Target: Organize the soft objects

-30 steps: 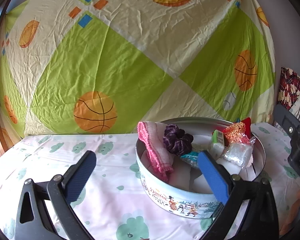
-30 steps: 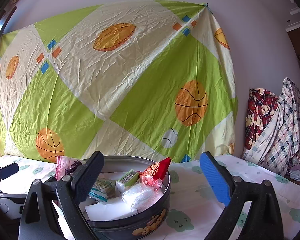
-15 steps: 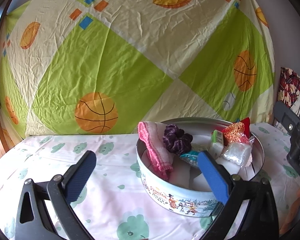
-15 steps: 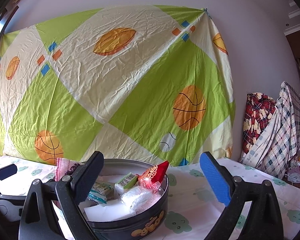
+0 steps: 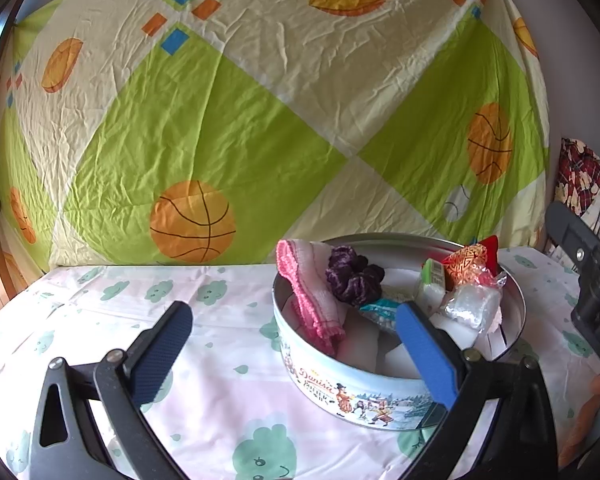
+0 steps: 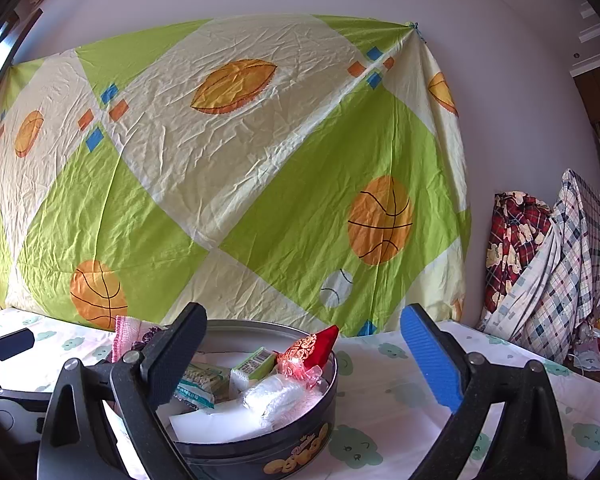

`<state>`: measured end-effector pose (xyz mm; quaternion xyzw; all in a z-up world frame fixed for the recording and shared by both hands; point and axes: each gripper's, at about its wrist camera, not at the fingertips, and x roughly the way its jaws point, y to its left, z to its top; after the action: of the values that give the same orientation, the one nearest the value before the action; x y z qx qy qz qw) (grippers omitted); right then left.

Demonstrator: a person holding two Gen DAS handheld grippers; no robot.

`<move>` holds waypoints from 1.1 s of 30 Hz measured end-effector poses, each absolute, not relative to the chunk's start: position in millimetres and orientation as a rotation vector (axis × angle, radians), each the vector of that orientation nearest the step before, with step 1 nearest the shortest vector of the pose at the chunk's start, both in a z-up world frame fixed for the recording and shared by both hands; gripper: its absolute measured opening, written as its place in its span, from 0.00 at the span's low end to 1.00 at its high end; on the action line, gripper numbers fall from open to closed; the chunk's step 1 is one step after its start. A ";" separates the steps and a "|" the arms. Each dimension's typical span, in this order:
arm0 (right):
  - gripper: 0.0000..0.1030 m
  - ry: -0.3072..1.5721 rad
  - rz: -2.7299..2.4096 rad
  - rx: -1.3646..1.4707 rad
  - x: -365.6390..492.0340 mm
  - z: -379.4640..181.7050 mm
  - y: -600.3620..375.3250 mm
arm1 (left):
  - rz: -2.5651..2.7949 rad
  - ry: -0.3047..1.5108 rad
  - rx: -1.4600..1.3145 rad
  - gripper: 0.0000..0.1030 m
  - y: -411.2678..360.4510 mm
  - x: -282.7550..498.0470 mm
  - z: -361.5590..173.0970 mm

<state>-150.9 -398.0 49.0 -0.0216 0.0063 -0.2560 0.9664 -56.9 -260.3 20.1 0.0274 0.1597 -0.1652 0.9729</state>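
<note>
Both the left gripper (image 5: 294,350) and right gripper (image 6: 302,354) hover spread and empty over the cookie tin (image 5: 340,384) on the surface. The pink towel (image 5: 312,284) draped over its rim could snag and tip things out.

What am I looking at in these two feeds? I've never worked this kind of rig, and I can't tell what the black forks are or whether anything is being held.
There is no robot arm: a person carries one hand-held gripper in each hand, each with a fisheye camera looking forward along its two fingers. The black forks with blue pads are those fingers. One feed shows the left hand-held gripper, the other the right hand-held gripper. Both are open and hold nothing. On the cloud-print cloth stands a round cookie tin. In it are a pink towel draped over the rim, a purple scrunchie, a red pouch and some small packets. A basketball-print sheet hangs behind.
</note>
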 end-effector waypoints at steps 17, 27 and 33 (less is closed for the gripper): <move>0.97 0.015 -0.516 -0.044 -150.6 48.6 -398.3 | -0.328 0.340 0.057 1.00 -260.5 -54.5 18.9; 0.97 0.016 -0.515 -0.045 -150.2 48.6 -398.4 | -0.344 0.359 0.056 1.00 -260.6 -51.4 17.4; 0.97 0.021 -0.516 -0.047 -150.3 47.8 -399.2 | -0.359 0.354 0.060 1.00 -261.9 -53.1 18.0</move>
<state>-150.3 -399.2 47.8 -0.0231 0.0104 -0.2552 0.9665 -53.1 -261.9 18.0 0.0296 0.1752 -0.1777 0.9679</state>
